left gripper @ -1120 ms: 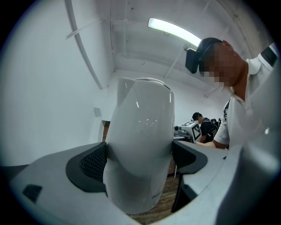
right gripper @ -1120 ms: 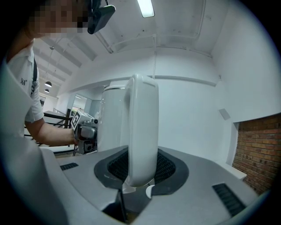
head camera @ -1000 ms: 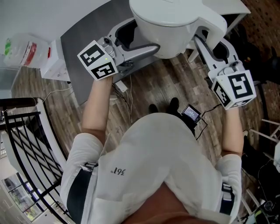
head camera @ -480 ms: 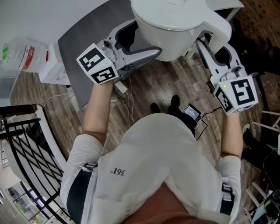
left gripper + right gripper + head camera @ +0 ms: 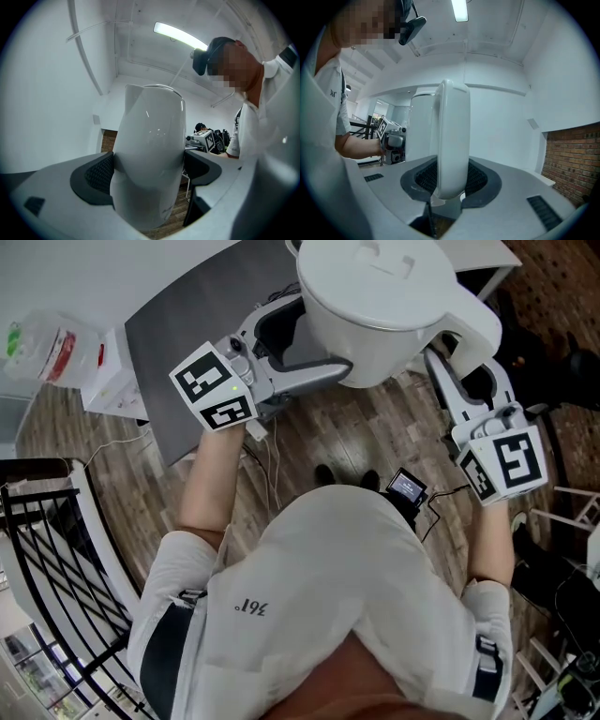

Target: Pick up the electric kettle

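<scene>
1. Head view: the white electric kettle (image 5: 384, 306) hangs in the air between the two arms. Against the pictures from a second ago it has slid a little to the right and shows more of its lid. I judge the lift itself done, with the kettle now being carried sideways.
2. The left hand-held gripper (image 5: 314, 338) has travelled with the kettle. Its own view shows the dark pads pressed against both flanks of the kettle's body (image 5: 150, 159), so it is clamped on the body.
3. The right hand-held gripper (image 5: 459, 357), on the kettle's far side from the left one, has shifted the same way. It pinches the upright handle (image 5: 452, 140) between its pads, and the grip looks unchanged.
4. The wooden floor (image 5: 347, 437) lies below the kettle, well apart from it.
5. The grey tabletop (image 5: 187, 324) lies left of the kettle, and the kettle does not rest on it.
6. A black railing (image 5: 56, 540) stands further left of the kettle and lower in the picture.
7. A small screened device (image 5: 408, 486) sits on the floor beneath the kettle.
</scene>
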Motion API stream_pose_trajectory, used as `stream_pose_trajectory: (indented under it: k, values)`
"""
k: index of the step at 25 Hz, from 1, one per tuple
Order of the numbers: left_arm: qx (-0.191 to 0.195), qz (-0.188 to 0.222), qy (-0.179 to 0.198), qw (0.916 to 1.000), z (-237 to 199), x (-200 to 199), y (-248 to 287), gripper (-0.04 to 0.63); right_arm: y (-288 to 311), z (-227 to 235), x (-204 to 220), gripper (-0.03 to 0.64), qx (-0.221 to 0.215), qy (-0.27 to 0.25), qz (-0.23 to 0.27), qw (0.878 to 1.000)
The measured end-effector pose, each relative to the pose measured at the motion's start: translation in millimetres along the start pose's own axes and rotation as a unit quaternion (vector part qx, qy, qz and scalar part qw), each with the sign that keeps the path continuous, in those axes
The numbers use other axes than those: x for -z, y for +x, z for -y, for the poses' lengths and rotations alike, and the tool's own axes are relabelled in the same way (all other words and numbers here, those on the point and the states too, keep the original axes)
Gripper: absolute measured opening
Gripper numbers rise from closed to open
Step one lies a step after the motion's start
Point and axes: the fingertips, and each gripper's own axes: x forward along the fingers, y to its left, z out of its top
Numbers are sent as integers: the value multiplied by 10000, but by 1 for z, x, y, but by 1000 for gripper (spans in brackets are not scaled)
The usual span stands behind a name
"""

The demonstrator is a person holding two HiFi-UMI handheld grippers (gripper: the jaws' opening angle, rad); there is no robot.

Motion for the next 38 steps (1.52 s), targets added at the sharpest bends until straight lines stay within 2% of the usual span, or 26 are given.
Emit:
stream_pose_trajectory:
  k: [10,17,38]
  values:
    - [-109,105,-60,9999,33,4,29,462,-40,16,0,115,-244,-65,70,9997]
    - [-196,89,-8,9998,36,7,27,462,-40,14,5,115,-316,-58,49,9995]
    - [-8,32,-72,10000,30,11,33,462,-39,16,9,112,-186,8,8,9998]
